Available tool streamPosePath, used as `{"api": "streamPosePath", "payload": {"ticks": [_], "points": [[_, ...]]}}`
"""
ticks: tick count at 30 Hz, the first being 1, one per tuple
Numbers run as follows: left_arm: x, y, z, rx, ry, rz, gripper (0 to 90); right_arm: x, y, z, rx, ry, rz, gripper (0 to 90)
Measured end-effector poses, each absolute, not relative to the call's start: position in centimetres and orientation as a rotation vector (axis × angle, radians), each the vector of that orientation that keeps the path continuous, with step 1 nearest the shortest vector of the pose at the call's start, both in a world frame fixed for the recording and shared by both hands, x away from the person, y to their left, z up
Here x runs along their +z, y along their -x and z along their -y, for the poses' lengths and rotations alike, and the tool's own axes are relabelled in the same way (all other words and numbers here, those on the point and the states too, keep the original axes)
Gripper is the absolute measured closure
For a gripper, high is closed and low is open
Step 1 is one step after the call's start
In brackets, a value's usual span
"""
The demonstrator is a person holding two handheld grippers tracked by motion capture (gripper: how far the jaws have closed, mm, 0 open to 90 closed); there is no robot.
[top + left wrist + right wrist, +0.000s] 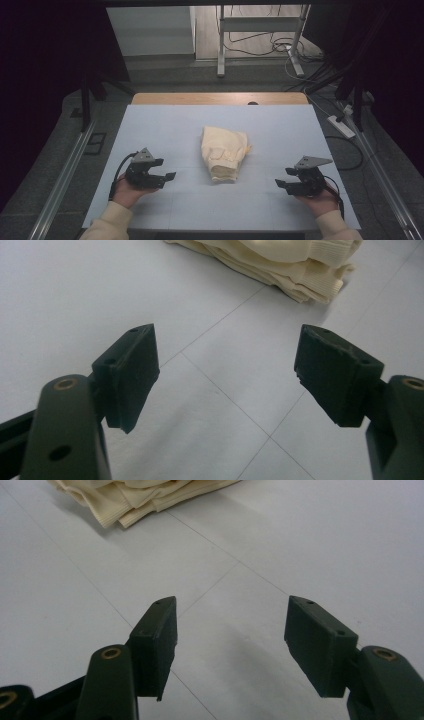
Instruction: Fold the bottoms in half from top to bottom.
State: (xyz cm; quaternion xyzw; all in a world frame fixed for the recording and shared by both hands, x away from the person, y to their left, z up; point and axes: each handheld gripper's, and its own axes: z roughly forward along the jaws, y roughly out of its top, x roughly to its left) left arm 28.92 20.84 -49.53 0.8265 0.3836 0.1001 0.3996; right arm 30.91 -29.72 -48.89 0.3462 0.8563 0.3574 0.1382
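Note:
A folded cream garment [224, 152] lies in the middle of the pale blue table cover [170, 125]. My left gripper [169, 178] rests low near the front left, pointing right toward the garment, open with nothing between its pads [131, 372]. Its own view has the garment's ribbed edge [300, 275] at the top. My right gripper [280, 186] sits at the front right, pointing left toward the garment, also open and empty, pads [320, 640] well apart. The garment's folded layers [135, 500] lie at the top left of the right gripper view.
The table's wooden far edge [220, 98] shows beyond the cover. Behind it stand a metal frame [260, 35] and cables on the floor, with a power strip [341, 126] at the right. Dark drapes flank both sides.

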Motion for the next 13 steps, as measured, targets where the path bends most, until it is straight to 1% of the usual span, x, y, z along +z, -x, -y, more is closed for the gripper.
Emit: {"api": "streamPosePath", "payload": {"ticks": [13], "points": [[-49.55,-28.96,-20.76,0.248,-2.102,-0.963,25.1,-48.76,-30.93,29.81,1.039,-0.999,-2.473,38.0]]}}
